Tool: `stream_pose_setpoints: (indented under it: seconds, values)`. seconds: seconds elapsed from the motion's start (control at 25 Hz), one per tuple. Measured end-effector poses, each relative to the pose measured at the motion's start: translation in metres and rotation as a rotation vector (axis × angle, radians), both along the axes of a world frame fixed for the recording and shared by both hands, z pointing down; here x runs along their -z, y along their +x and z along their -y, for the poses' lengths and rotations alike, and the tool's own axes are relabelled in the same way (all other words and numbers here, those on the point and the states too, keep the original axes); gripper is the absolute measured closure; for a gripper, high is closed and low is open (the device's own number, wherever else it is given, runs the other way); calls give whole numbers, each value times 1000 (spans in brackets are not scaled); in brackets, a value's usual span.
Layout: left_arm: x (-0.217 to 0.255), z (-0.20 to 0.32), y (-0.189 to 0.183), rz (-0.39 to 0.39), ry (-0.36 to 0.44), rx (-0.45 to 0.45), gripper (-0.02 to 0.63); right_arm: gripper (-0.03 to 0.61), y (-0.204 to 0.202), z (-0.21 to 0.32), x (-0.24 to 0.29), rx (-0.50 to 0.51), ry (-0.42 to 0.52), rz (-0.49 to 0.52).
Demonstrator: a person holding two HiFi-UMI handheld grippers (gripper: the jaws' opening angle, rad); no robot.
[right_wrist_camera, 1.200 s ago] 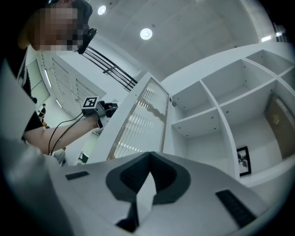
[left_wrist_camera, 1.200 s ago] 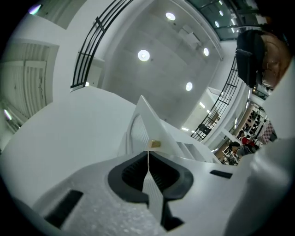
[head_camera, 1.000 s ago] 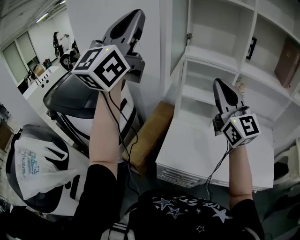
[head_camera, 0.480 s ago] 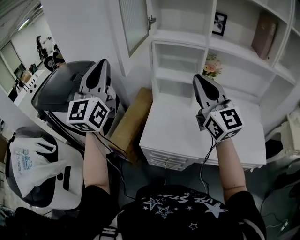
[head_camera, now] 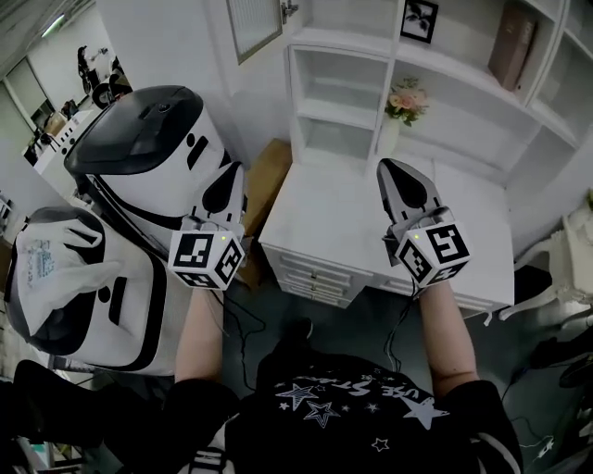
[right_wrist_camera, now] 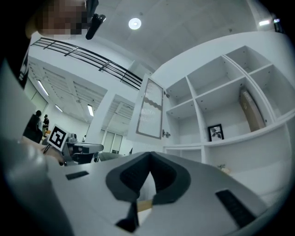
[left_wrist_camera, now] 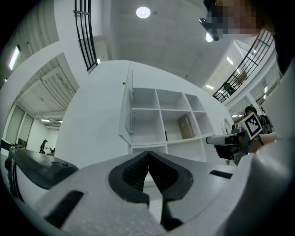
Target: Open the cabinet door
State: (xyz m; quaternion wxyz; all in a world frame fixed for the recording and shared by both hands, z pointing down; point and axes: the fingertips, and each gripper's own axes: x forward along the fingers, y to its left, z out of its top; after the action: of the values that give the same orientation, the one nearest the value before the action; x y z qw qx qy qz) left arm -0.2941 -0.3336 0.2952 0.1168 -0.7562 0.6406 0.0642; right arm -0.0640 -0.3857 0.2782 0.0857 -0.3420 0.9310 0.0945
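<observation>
The white cabinet door (head_camera: 252, 23), with a ribbed glass panel, stands swung open at the top of the head view. The left gripper view sees the door (left_wrist_camera: 125, 108) edge-on, and the right gripper view sees the door (right_wrist_camera: 151, 110) with its small knob (right_wrist_camera: 166, 134). My left gripper (head_camera: 233, 168) hangs low beside the desk's left edge, far below the door, jaws shut and empty (left_wrist_camera: 148, 153). My right gripper (head_camera: 384, 165) hovers over the white desk top (head_camera: 343, 222), also shut with nothing in it (right_wrist_camera: 150, 154).
Two big white-and-black machines (head_camera: 148, 148) (head_camera: 83, 287) crowd the left. A brown board (head_camera: 269, 176) leans between them and the desk. The open shelves hold flowers (head_camera: 406, 100), a framed picture (head_camera: 419, 18) and a brown book (head_camera: 514, 42). Drawers (head_camera: 315, 278) front the desk.
Both grippers have come down and back from the shelves, the left one much further. The open door has slid up to the top edge of the head view.
</observation>
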Motion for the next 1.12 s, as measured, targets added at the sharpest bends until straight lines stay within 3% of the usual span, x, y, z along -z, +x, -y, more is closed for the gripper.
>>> stream_pose_setpoints:
  seconds: [0.24,0.4,0.8,1.12]
  values:
    - [-70,-56,71,-83,-124,-25,606,572,40,-49,-48,3,-81,-34]
    - [-94,-85,108,-83,-172,-51,606,572,71,-78,-76,-16,-126,-27]
    - [-136,-131,160,-111,-267,-119,606,572,123,-122,-122,-104,-214,-40]
    - [-170,-206,174,-136,-349,-171,606,572,109,-188,-147,-105,-276,-59]
